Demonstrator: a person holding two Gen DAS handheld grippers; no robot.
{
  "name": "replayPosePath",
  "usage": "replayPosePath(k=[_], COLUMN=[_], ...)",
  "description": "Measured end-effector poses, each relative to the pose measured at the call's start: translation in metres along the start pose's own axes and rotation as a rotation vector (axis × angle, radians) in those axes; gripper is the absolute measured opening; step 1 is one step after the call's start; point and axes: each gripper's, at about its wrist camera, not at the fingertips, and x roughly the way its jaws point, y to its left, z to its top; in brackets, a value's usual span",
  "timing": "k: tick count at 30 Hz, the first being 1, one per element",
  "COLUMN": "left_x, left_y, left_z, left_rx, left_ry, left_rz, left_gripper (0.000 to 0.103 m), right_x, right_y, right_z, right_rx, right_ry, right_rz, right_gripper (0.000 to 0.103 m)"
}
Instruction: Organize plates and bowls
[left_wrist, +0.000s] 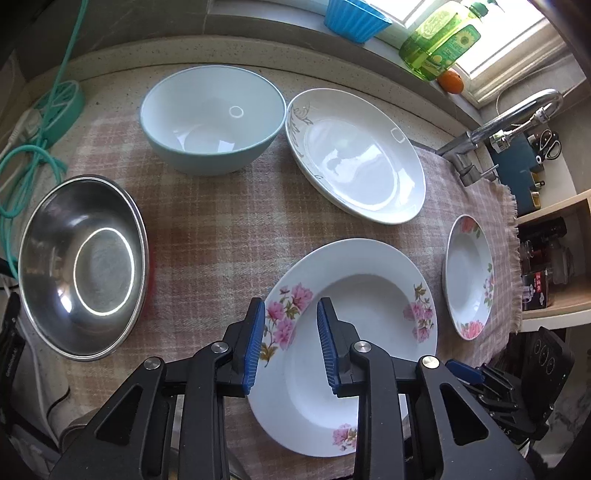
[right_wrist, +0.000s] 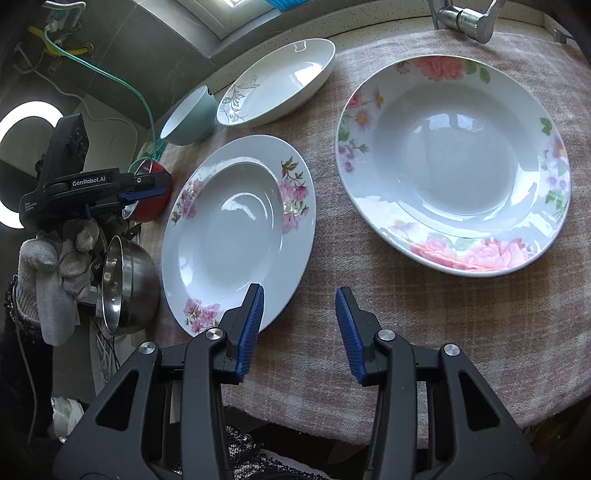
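A pale blue bowl (left_wrist: 212, 118), a silver steel bowl (left_wrist: 83, 266), a white plate with grey sprigs (left_wrist: 356, 155) and two white plates with pink flowers (left_wrist: 347, 343) (left_wrist: 470, 276) lie on a pink-and-cream checked cloth (left_wrist: 221, 221).

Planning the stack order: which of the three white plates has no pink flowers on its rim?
The oval white plate beside the pale blue bowl. Its rim carries only a thin grey leaf scroll, while the other two plates have pink blossoms.
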Motion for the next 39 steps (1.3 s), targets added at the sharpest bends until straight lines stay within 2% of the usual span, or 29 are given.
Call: replayPosePath(k=[4,13,21,27,39], left_x=[0.007,0.018,0.027,0.031,0.026], left_y=[0.005,0.010,0.016,0.010,0.003], left_z=[0.006,0.014,0.016,0.012,-0.001], left_rx=[-0.013,-0.009,-0.029,-0.012,-0.016], left_ry=[0.015,0.035,0.059,0.067,0.051], left_rz=[-0.001,0.007,-0.030,-0.024,0.024], left_gripper=[0.027,0.025,0.025,0.023,0.023], right_x=[0.006,0.017,0.019,0.022,0.024], right_y=[-0.005,-0.009,-0.007,-0.001,-0.006], right_z=[-0.001,-0.005,-0.004,-0.002,0.004], right_rx=[0.030,0.060,0.067,0.051,0.037], right_ry=[0.018,0.049,0.054,0.056,0.064], right_rz=[0.017,0.038,0.057,0.062,0.051], right_gripper=[0.032,0.027,0.024,0.014,0.014])
